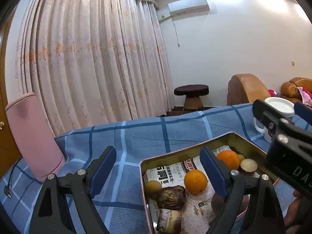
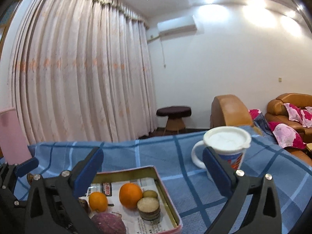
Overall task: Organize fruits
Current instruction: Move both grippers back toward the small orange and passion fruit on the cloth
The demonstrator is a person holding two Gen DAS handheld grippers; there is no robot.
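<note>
While open, left gripper point(image 1: 158, 167) overhangs tin's point(image 1: 195, 150) oranges point(image 1: 195, 182).

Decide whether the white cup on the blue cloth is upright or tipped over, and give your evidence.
Upright. The white cup stands on the blue cloth with its lidded top facing up and its handle at the side.
</note>
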